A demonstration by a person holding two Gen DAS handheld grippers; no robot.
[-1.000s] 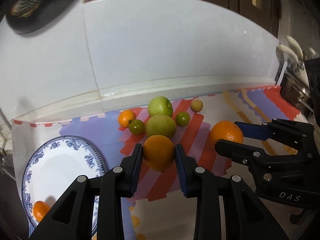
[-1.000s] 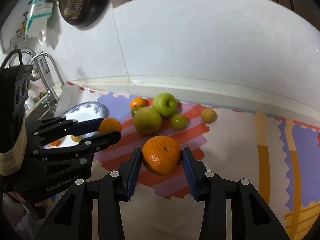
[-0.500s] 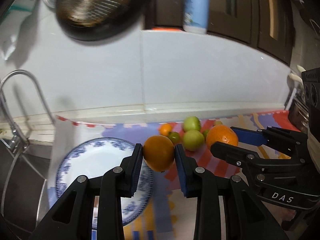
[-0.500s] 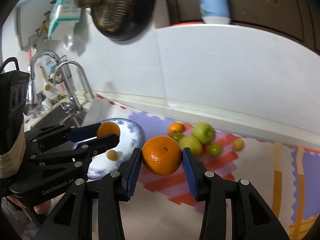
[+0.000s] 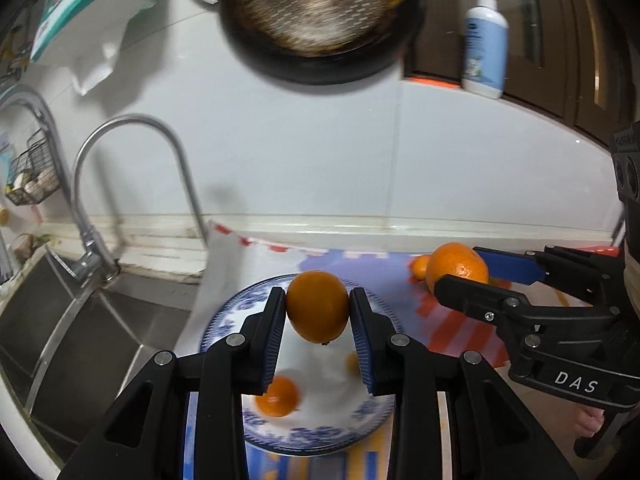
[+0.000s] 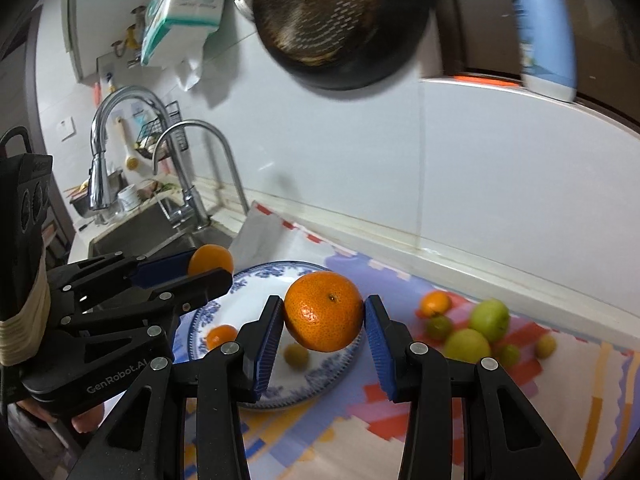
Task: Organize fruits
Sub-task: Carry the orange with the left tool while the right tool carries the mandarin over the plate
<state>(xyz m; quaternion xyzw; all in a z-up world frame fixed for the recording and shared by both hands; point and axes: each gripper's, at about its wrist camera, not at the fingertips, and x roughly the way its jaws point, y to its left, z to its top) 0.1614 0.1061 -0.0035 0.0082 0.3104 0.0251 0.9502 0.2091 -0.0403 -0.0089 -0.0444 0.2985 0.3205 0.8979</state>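
Observation:
My left gripper [image 5: 319,312] is shut on a smooth orange [image 5: 318,306] and holds it in the air over the blue-and-white plate [image 5: 224,326]. My right gripper [image 6: 324,318] is shut on a dimpled orange [image 6: 324,312] and holds it above the plate's right rim [image 6: 332,376]. A small orange [image 5: 278,396] and a small yellow fruit [image 6: 297,355] lie on the plate. Each gripper shows in the other's view, the right one [image 5: 464,276] and the left one [image 6: 208,266]. Green apples [image 6: 466,346], small green fruits and a small orange [image 6: 435,304] lie on the striped mat to the right.
A steel sink [image 5: 52,320] with curved taps [image 5: 132,184] lies left of the plate. A white tiled wall [image 5: 320,160] runs behind. A black pan [image 5: 320,20] hangs above, and a blue-white bottle [image 5: 485,48] stands on a ledge.
Both grippers have lifted and carried their oranges left, from over the fruit pile on the mat to over the plate. The sink and taps have come into view.

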